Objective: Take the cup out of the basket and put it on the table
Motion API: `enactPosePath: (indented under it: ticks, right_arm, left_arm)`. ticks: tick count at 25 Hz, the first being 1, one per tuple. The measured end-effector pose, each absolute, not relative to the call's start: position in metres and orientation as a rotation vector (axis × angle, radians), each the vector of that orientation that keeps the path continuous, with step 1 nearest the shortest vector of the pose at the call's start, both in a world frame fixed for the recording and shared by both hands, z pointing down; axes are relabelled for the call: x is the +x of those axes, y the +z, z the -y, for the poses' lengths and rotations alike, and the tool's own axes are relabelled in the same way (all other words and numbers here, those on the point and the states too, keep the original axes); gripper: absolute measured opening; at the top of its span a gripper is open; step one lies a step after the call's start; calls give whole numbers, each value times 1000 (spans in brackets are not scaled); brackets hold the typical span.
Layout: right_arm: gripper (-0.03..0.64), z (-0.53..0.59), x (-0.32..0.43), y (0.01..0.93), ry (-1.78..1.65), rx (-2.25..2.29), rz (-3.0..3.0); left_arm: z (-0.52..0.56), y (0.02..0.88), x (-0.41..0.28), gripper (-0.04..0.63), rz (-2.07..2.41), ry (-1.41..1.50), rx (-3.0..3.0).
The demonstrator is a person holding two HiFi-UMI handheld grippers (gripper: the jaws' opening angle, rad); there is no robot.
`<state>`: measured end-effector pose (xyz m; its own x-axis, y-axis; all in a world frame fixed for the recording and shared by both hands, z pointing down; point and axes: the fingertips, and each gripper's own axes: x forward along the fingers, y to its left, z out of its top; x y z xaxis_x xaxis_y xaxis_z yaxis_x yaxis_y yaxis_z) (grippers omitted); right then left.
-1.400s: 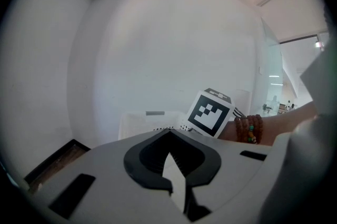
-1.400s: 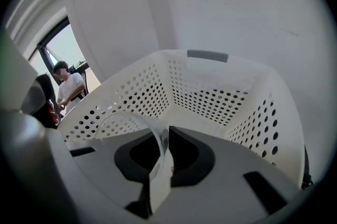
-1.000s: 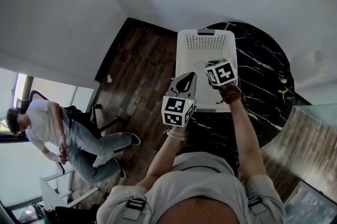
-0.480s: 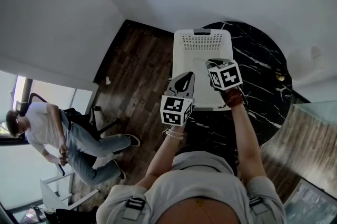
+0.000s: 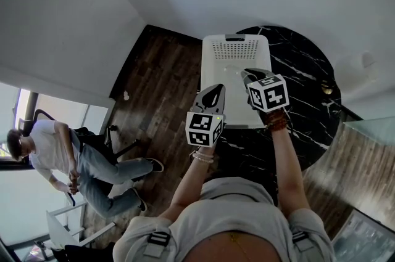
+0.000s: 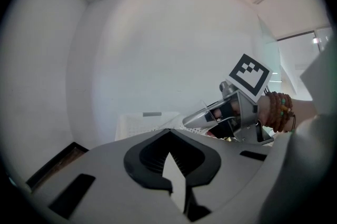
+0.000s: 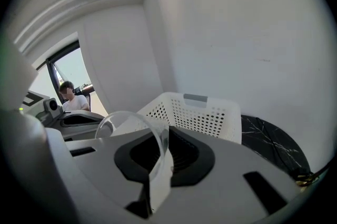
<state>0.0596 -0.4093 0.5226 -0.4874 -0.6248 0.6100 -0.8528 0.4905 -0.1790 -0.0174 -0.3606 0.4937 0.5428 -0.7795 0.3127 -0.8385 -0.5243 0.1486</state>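
The clear cup is tipped on its side, and my right gripper is shut on its wall. In the head view the right gripper hangs over the inside of the white perforated basket, which stands on the black marble table. The cup is too transparent to pick out there. My left gripper stays at the basket's left rim. In its own view the left gripper has its jaws together with nothing between them. The right gripper shows beyond it.
The round table's left edge falls away to a dark wood floor, and white walls stand behind the basket. A small gold object lies at the table's right. A person sits on a chair off to the left.
My right gripper has risen with the cup in it and now hangs higher over the basket. The left gripper has kept its place.
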Motion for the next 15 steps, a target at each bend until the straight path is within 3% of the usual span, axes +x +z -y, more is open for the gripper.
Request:
enactPosePath:
  ticks: [15]
  right_arm:
    - [31, 384, 75, 489, 631, 1311, 2344]
  left_arm:
    - [354, 488, -19, 6, 1384, 288, 2495]
